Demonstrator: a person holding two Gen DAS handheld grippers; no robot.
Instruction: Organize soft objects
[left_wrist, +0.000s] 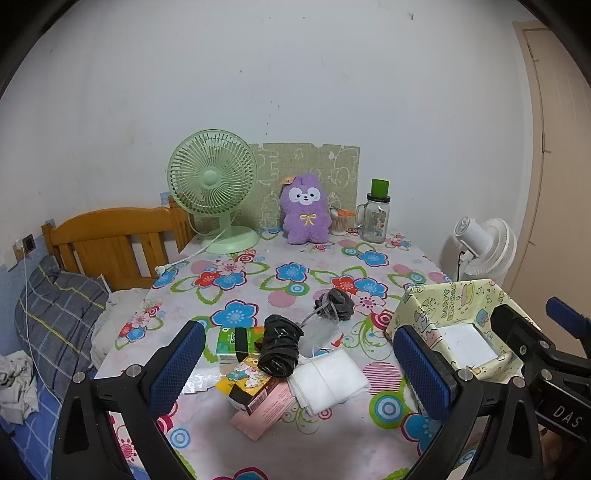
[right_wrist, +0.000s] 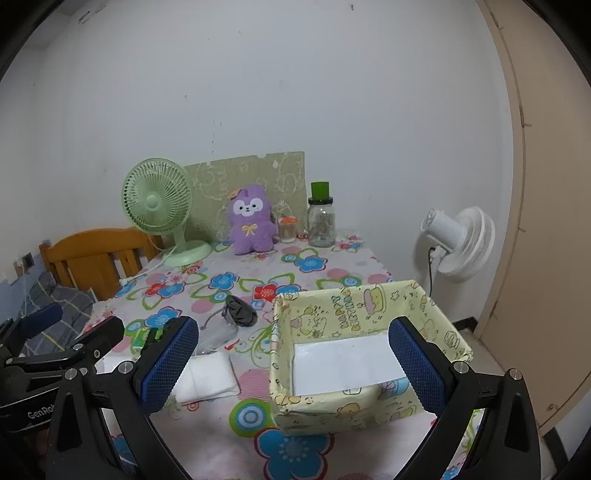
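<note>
I judge nothing sorted yet: my left claw (left_wrist: 299, 369) and right claw (right_wrist: 295, 363) both gape wide, empty. The yellow box (right_wrist: 369, 306) holds only white lining; black roll (left_wrist: 279, 350), white cloth pack (left_wrist: 328, 376) and tissue packet (left_wrist: 231, 343) lie at its nine o'clock on the tabletop (left_wrist: 280, 443).

Left claw (left_wrist: 303, 369) and right claw (right_wrist: 303, 369) – both wide open, empty, tilted slightly down.

Black-framed left gripper (left_wrist: 299, 373) and right gripper (right_wrist: 295, 369), blue mesh-textured fingers (left_wrist: 177, 369), silver screws.
</note>
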